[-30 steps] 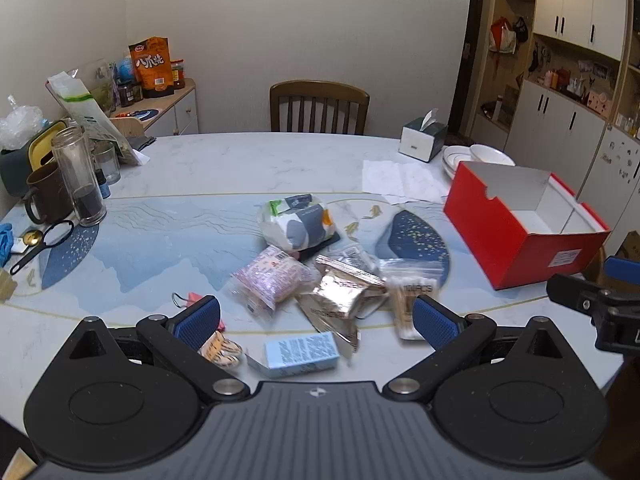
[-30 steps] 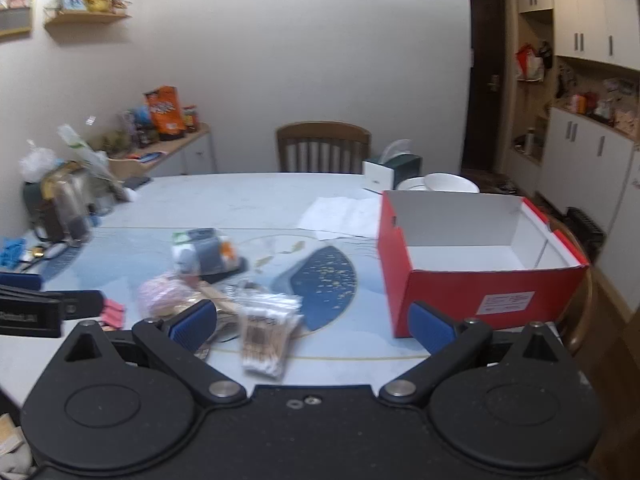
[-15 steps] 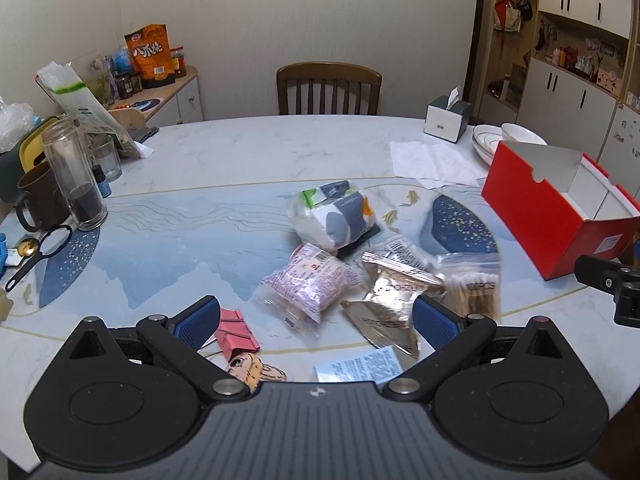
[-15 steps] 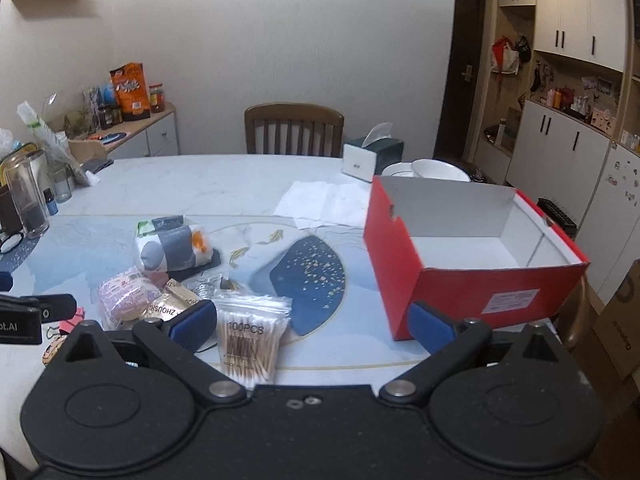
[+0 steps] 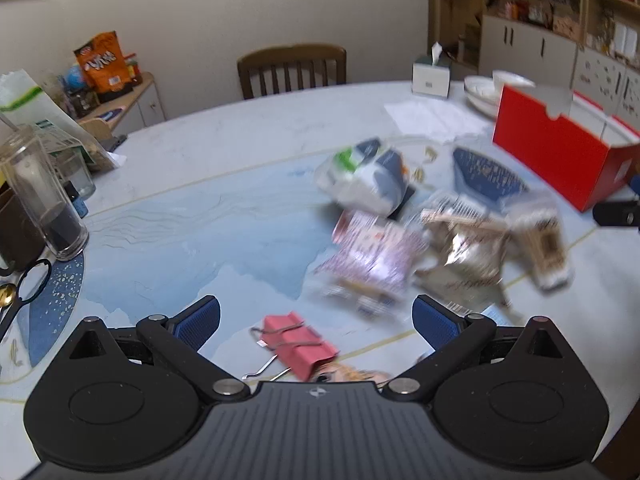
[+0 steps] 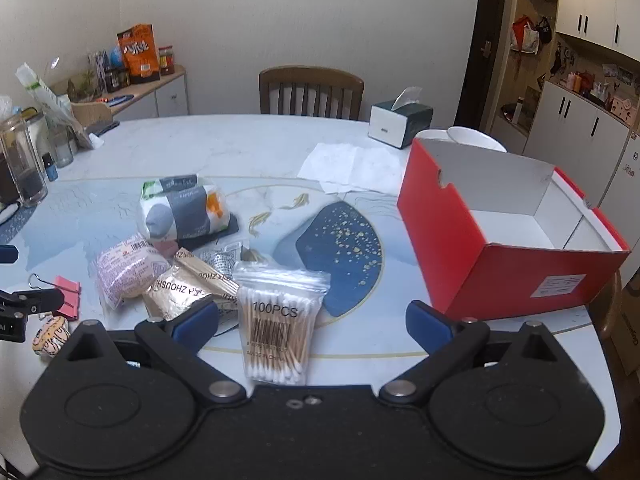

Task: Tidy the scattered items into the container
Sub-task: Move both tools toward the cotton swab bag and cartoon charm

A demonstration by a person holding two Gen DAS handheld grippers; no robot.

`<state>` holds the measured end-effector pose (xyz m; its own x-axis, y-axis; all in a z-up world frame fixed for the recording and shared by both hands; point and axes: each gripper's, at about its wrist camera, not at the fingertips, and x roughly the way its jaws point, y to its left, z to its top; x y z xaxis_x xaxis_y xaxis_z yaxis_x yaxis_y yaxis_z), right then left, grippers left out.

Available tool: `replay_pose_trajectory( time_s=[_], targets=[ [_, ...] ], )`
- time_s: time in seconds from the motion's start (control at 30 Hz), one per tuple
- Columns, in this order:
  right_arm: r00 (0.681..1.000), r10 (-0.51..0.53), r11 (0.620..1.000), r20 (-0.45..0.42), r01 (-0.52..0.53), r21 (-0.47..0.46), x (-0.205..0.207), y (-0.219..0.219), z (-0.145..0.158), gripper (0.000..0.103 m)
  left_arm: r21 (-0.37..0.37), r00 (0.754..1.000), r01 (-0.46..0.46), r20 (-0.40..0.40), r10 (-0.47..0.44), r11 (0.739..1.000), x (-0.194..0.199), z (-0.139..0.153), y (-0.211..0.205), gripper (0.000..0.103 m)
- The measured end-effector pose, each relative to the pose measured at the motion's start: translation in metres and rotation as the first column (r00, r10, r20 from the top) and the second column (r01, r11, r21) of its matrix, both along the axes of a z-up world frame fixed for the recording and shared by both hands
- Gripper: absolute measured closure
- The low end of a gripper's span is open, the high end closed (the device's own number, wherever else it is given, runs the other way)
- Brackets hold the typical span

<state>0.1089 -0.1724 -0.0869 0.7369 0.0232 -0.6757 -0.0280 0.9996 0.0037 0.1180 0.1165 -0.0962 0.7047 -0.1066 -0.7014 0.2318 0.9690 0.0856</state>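
The open red box (image 6: 496, 240) stands empty at the table's right side; it also shows in the left wrist view (image 5: 560, 152). Scattered items lie mid-table: a bag of cotton swabs (image 6: 276, 328), a gold foil packet (image 6: 180, 292), a pink packet (image 6: 124, 272), a tissue pack (image 6: 184, 212), pink binder clips (image 5: 300, 344) and a small tiger-pattern item (image 6: 50, 334). My left gripper (image 5: 316, 320) is open and empty just above the binder clips. My right gripper (image 6: 312, 316) is open and empty over the cotton swabs.
A tall glass jar (image 5: 40, 204), a mug and scissors (image 5: 20, 292) stand at the table's left edge. A tissue box (image 6: 400, 124), white bowls (image 6: 472, 138) and paper napkins (image 6: 352, 166) lie at the back right. A wooden chair (image 6: 312, 90) stands behind the table.
Both grippers have shifted left and forward over the pile. The left view has swung onto the binder clips and is now blurred; the right gripper has come over the cotton swabs.
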Motion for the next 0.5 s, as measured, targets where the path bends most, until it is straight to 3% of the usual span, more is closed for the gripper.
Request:
replay_pose_trajectory(
  time_s=[0.13,0.23,0.3,0.5],
  targets=[
    [1.000,-0.010,1.000,-0.019,0.010,0.002,0.008,0.005,-0.006,0.004,0.015,0.999,-0.025,-0.041,0.025,1.000,0.001,-0.011,0.006,0.001],
    [0.999,-0.015,1.000,-0.030,0.015,0.006,0.012,0.006,-0.012,0.006,-0.052,0.994,-0.071,-0.092,0.066,0.996,-0.009,-0.015,0.013,0.001],
    [0.999,-0.013,1.000,-0.038,0.014,0.012,0.016,0.007,-0.015,0.007,-0.059,0.990,-0.082,-0.117,0.075,0.995,-0.014,-0.020,0.011,0.001],
    [0.998,0.009,1.000,-0.064,-0.009,0.004,0.024,0.014,-0.028,0.011,-0.065,0.987,-0.103,-0.129,0.094,0.993,-0.020,-0.027,0.004,0.003]
  ],
)
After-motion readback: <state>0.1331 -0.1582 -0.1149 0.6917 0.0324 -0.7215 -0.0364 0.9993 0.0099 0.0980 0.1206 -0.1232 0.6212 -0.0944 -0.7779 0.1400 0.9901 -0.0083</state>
